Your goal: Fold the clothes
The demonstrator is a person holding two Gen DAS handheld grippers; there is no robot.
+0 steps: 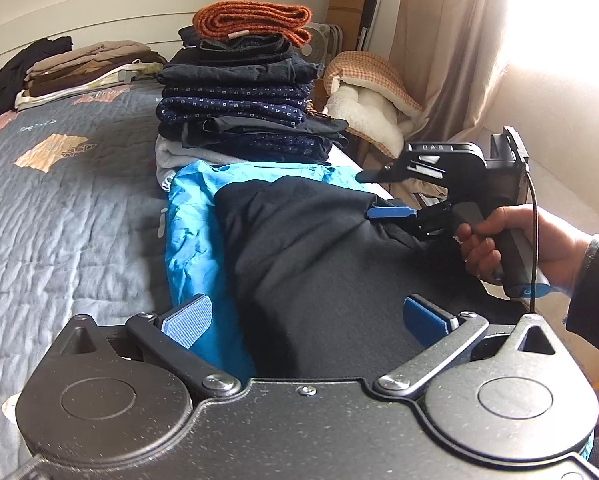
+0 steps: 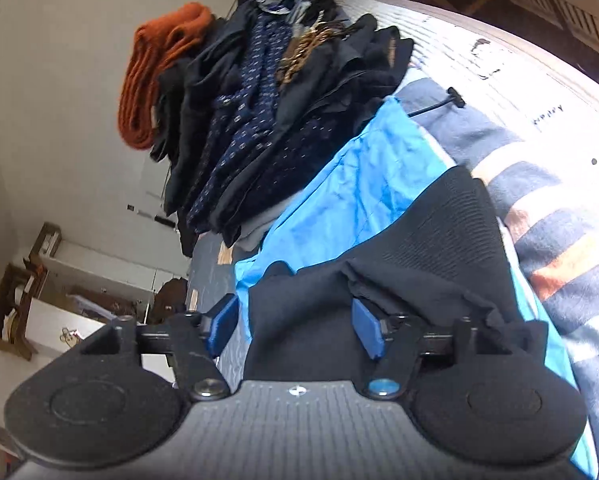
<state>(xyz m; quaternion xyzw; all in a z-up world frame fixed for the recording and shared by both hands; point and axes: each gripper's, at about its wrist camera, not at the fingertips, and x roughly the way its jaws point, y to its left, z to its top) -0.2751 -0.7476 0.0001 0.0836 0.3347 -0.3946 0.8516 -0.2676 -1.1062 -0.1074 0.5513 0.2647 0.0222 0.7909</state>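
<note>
Black cloth, a dark garment (image 1: 311, 264), is spread over a bright blue garment (image 1: 191, 240) near the edge of a bed covered by a grey quilt (image 1: 59, 208). The left gripper (image 1: 305, 320) is held low over the near part of the dark garment with its blue pads (image 1: 187, 320) set wide apart, and nothing is clasped between them. The right gripper (image 1: 395, 212) is seen in the left wrist view at the far right edge of the dark garment, held by a hand (image 1: 519, 248) in a dark sleeve. In the right wrist view its fingers (image 2: 365, 326) are spread, with a raised fold of the dark cloth lying between them; whether the cloth is pinched cannot be told, since the pads are seen apart. Just beyond the blue garment a tall stack (image 1: 247, 108) of folded dark and dotted navy clothes is seen, topped by an orange knit (image 1: 255, 22). A lower pile (image 1: 87, 68) of tan and brown clothes is seen well apart, at the far side of the bed. A striped cloth (image 2: 555, 240) is seen beside the blue garment in the right wrist view.
</note>
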